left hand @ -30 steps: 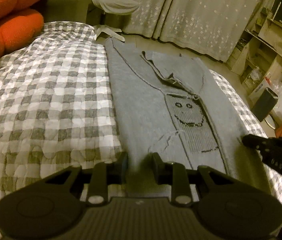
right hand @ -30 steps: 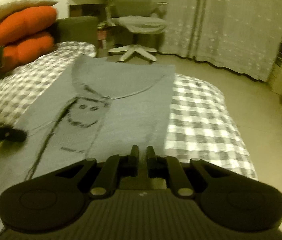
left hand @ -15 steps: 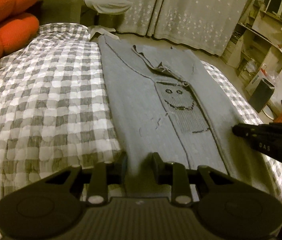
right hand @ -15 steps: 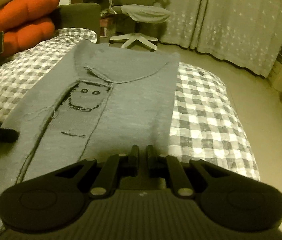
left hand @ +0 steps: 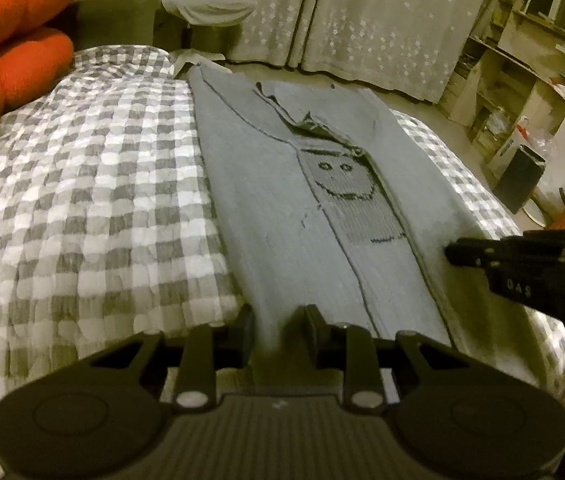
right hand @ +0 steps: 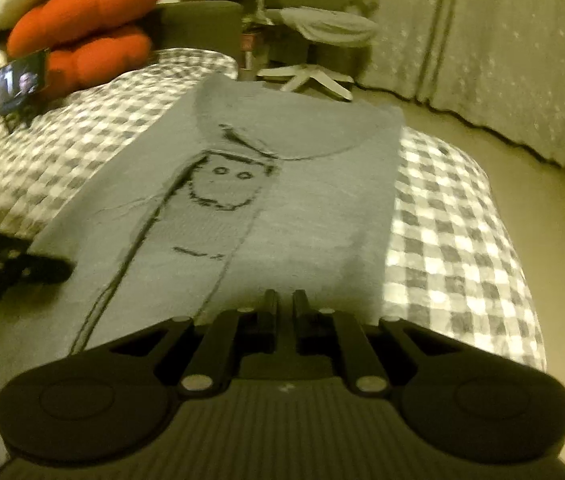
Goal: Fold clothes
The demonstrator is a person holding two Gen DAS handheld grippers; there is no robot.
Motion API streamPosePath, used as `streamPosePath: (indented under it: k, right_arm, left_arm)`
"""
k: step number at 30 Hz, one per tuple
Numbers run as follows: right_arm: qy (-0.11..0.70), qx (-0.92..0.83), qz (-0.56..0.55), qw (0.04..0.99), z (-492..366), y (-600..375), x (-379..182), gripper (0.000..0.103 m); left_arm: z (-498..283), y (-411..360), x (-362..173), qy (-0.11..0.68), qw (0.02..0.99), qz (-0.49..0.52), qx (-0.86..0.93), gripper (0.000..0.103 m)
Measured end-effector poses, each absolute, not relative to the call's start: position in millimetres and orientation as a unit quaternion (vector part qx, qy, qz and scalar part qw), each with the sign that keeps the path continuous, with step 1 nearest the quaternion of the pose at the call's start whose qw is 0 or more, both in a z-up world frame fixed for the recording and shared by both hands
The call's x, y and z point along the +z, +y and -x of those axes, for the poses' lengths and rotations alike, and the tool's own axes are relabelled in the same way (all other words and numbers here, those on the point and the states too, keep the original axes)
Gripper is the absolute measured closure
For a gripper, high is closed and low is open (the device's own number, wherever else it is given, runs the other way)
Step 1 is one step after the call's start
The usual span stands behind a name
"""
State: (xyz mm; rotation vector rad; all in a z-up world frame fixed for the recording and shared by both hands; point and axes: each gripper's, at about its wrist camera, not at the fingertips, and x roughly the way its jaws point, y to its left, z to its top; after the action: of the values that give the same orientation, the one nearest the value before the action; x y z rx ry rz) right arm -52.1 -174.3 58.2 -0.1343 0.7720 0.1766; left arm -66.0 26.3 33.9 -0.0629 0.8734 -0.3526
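Grey sweater (left hand: 282, 200), one, orange cushions (right hand: 82, 28), two

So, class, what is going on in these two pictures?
A person is folding a grey sweater with a smiley face, spread on a checked bed cover. They hold a gripper in each hand. The left gripper pinches the near hem, its jaws closed on the cloth. The right gripper, jaws almost together, grips the same near edge further along. The sweater lies flat, no fold across it yet.

Checked quilt (left hand: 82, 200), orange cushions (right hand: 82, 20), swivel chair (right hand: 322, 28), starred curtains (left hand: 362, 20)
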Motion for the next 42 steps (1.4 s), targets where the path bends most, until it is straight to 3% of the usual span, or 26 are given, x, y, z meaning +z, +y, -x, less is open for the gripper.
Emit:
streamPosePath:
  k: [11, 17, 24, 31, 34, 38, 42]
  right_arm:
    - [0.369, 0.100, 0.072, 0.921, 72.8, -175.2, 62.2, 0.090]
    - [0.358, 0.081, 0.061, 0.928, 99.4, -190.1, 65.8, 0.090]
    - [0.364, 0.066, -0.027, 0.929, 141.3, -227.9, 65.7, 0.088]
    - [0.366, 0.055, -0.055, 0.927, 171.4, -232.4, 59.4, 0.074]
    - [0.343, 0.058, -0.030, 0.937, 185.5, -213.2, 64.5, 0.074]
    - [0.364, 0.194, -0.114, 0.904, 193.5, -171.5, 61.8, 0.074]
    - [0.393, 0.226, -0.116, 0.884, 184.0, -126.6, 51.7, 0.071]
  left_arm:
    - [98.2, 39.2, 33.1, 0.416, 0.892, 0.035, -0.174, 0.077]
    - [118.6, 76.0, 42.3, 0.402, 0.897, 0.092, -0.161, 0.077]
    - [137.8, 103.6, 30.7, 0.426, 0.866, 0.186, -0.185, 0.077]
    - [152.0, 81.7, 22.9, 0.429, 0.865, 0.159, -0.206, 0.070]
    - [150.9, 83.8, 26.2, 0.418, 0.872, 0.159, -0.198, 0.070]
    - [148.7, 83.5, 27.8, 0.415, 0.873, 0.161, -0.197, 0.070]
    - [151.6, 81.9, 23.7, 0.420, 0.874, 0.146, -0.198, 0.070]
